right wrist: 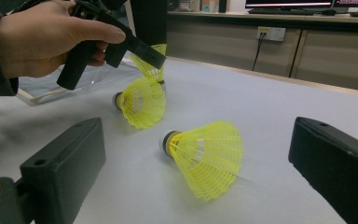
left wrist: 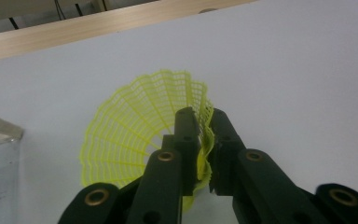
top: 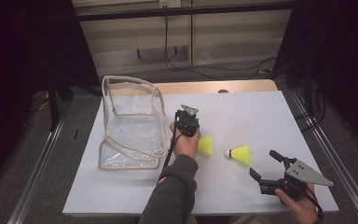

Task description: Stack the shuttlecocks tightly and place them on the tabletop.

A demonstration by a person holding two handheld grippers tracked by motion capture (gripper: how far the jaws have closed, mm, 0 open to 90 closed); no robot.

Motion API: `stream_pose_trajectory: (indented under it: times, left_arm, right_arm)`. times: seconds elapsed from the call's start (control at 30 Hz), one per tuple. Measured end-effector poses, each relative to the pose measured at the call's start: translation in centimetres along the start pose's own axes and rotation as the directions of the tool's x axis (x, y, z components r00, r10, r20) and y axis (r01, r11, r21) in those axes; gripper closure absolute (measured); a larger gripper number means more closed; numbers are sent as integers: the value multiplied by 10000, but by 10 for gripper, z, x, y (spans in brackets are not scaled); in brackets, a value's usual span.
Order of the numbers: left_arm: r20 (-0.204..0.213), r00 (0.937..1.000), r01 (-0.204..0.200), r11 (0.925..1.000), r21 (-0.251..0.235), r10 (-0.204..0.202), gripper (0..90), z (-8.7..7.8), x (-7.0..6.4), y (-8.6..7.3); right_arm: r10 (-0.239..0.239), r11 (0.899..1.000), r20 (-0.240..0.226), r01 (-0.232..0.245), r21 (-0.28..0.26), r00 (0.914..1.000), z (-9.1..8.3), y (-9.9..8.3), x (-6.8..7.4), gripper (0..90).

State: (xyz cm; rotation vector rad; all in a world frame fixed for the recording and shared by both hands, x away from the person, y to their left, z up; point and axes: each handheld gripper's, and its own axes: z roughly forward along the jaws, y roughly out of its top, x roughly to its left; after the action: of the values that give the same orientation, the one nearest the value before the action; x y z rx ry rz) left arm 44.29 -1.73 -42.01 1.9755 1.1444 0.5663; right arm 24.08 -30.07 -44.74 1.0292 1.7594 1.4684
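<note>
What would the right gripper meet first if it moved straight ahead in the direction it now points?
Probably the nearer yellow shuttlecock, lying on the table between the open jaws of the right gripper. Behind it come a second shuttlecock and the left gripper, though depth is uncertain.

I see a clear bag (top: 130, 123) with a pale trim standing open on the left part of the white counter (top: 261, 116). Behind the counter's far edge, black cables (top: 205, 67) lie on the floor by a pale wall. From the right tool view, a wall socket (right wrist: 271, 33) sits on a cabinet.
</note>
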Motion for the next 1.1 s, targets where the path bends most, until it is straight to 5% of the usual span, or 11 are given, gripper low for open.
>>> stream_pose_trajectory:
  times: [0.53,0.87,1.1]
  left_arm:
    - [-709,9955,-565,9947,855,626,874,-13,5,0]
    - [226,9997,-76,9991,422,67,751,-8,-3,2]
    - [577,9983,-42,9996,286,25,685,-9,-7,13]
  right_arm:
    - [-51,10000,-26,51,42,10000,0,0,1,32]
    - [-63,10000,-36,63,37,10000,1,0,1,32]
    - [-45,10000,-33,45,67,10000,1,0,1,32]
